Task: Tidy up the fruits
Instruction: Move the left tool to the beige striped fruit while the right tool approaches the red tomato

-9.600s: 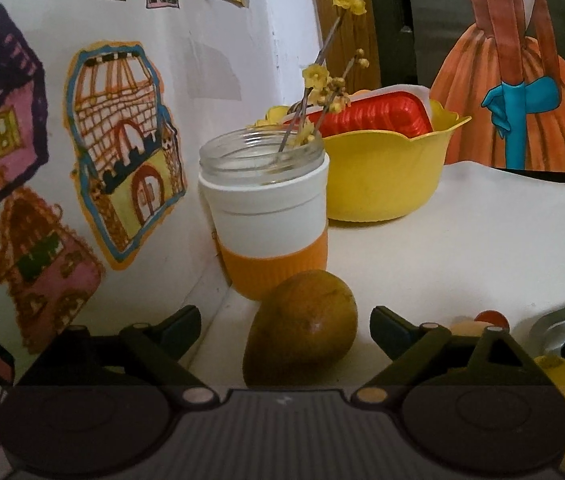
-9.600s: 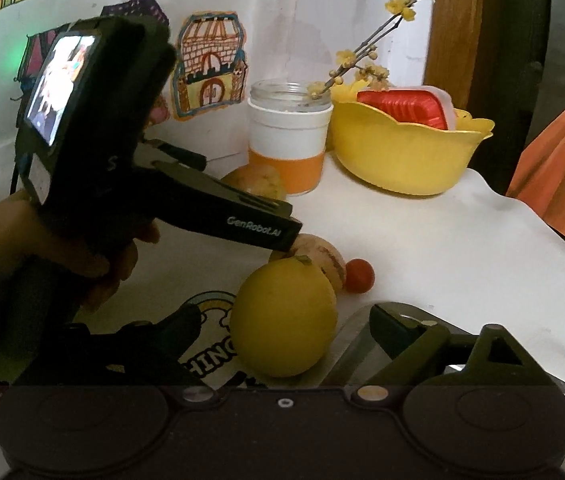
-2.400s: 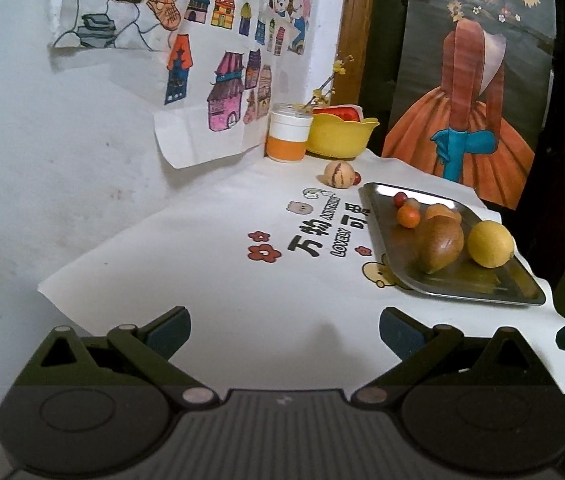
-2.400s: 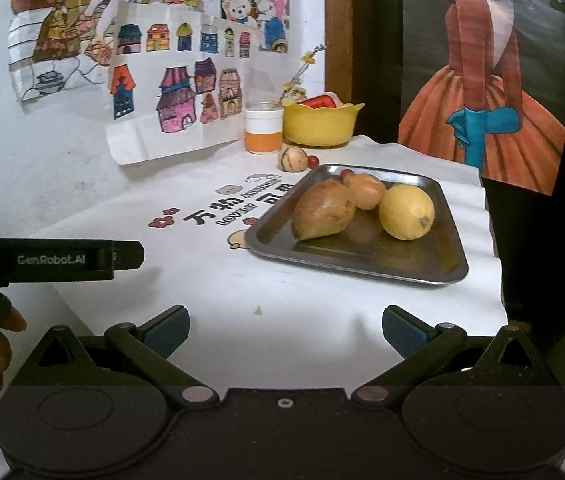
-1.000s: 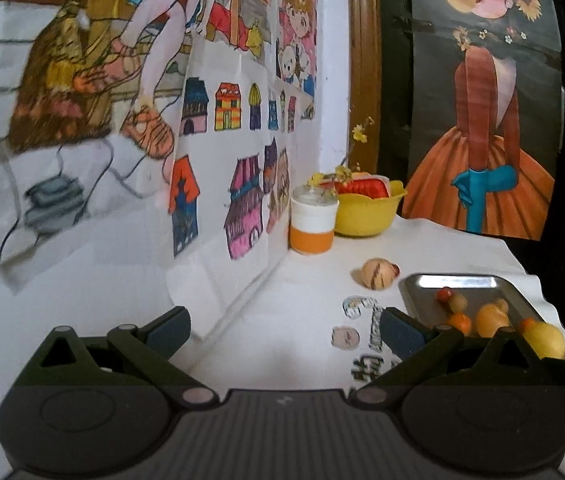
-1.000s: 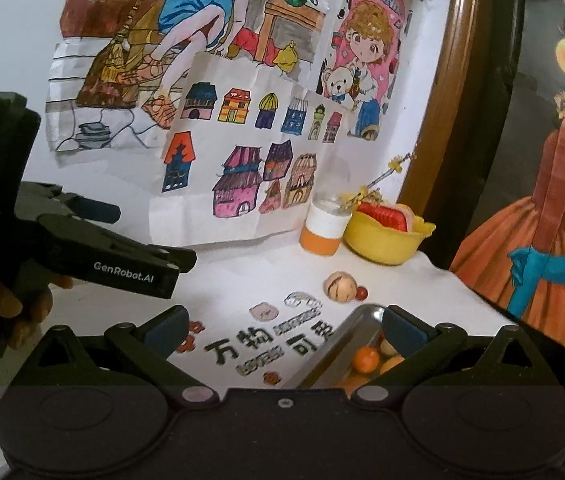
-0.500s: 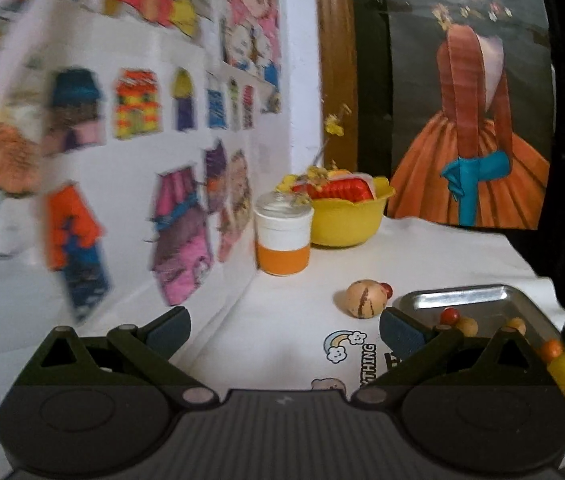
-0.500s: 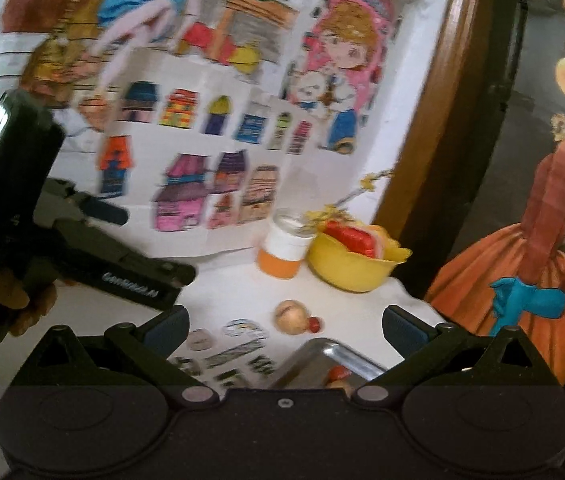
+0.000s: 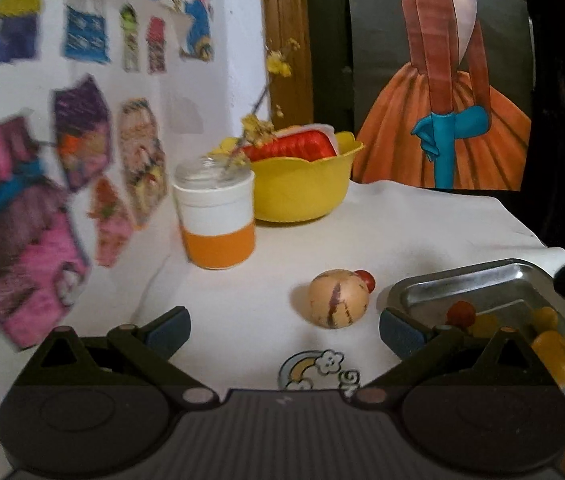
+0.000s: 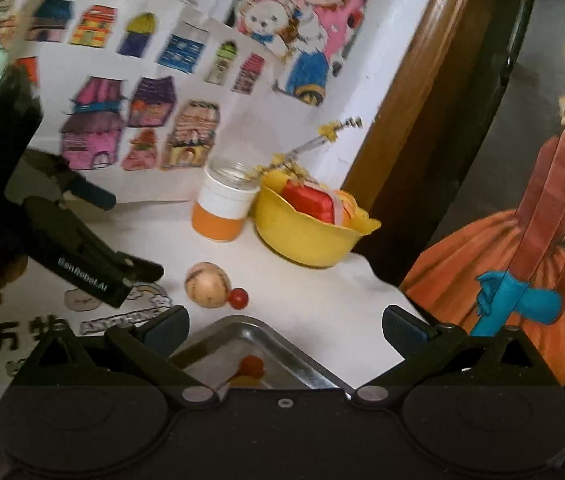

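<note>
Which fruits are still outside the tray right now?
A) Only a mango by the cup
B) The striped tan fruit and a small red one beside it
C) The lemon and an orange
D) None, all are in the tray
B: the striped tan fruit lies on the cloth left of the tray, with the small red fruit right against it; both grippers, left and right, are open and hold nothing.

Left wrist view: sat low over the table (image 9: 422,232), faced the far wall corner, close to the striped fruit (image 9: 339,298). Right wrist view: hovered higher, above the tray's (image 10: 242,330) near corner, tilted, faced the same corner. Shared: striped fruit, red berry (image 10: 238,297), orange-banded jar (image 10: 224,208), yellow bowl (image 10: 310,236), wall drawings (image 10: 150,120), tray. Left claw (image 10: 118,236) appeared in the right view.
</note>
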A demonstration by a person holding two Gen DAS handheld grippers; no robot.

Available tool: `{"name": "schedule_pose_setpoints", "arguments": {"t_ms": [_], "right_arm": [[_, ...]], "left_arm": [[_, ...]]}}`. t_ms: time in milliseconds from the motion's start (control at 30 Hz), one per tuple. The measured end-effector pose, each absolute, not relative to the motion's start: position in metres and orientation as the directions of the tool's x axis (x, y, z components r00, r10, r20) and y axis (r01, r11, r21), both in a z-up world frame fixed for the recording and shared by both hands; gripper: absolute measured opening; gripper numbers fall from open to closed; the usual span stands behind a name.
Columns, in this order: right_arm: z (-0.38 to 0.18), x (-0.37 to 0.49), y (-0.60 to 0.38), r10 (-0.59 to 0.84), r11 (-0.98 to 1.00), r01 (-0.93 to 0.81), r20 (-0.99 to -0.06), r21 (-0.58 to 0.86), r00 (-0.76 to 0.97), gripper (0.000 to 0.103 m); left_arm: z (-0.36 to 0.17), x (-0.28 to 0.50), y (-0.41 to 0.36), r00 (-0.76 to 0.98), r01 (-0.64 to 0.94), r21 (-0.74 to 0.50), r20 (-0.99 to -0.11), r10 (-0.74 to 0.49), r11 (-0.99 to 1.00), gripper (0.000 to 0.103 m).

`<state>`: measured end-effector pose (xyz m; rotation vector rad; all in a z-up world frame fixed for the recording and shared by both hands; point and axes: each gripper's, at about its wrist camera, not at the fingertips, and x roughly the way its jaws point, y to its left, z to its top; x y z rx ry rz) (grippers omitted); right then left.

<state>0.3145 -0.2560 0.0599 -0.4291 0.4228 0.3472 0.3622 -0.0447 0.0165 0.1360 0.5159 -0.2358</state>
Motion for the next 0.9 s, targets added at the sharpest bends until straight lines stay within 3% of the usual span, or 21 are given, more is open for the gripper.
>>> {"name": "schedule_pose_setpoints", "arguments": {"t_ms": [233, 433, 633, 833, 900], "right_arm": [[0.068, 0.373, -0.277, 0.256, 0.904, -0.39, -0.51, -0.175, 0.821, 0.102], [0.057, 0.423, -0.28, 0.301, 0.924, -0.383, -0.618, 0.0, 0.727, 0.102], [0.032, 0.446, -0.264, 0.313, 0.924, -0.376, -0.701, 0.069, 0.641, 0.101], [0.021, 0.461, -0.253, 0.343, 0.926, -0.35, -0.711, 0.144, 0.614, 0.09], [0.019, 0.463, -0.252, 0.345, 0.927, -0.343, -0.707, 0.152, 0.618, 0.088]], "left_arm": [[0.003, 0.39, -0.062, 0.829, 0.287, 0.065, -0.517, -0.214, 0.956, 0.103], [-0.007, 0.405, -0.073, 0.808, 0.304, 0.053, -0.543, -0.228, 0.951, 0.103], [-0.014, 0.417, -0.074, 0.788, 0.309, -0.001, -0.56, -0.256, 0.951, 0.102], [-0.015, 0.425, -0.072, 0.778, 0.312, -0.041, -0.562, -0.28, 0.949, 0.088], [-0.015, 0.426, -0.071, 0.774, 0.314, -0.048, -0.566, -0.285, 0.948, 0.079]]}}
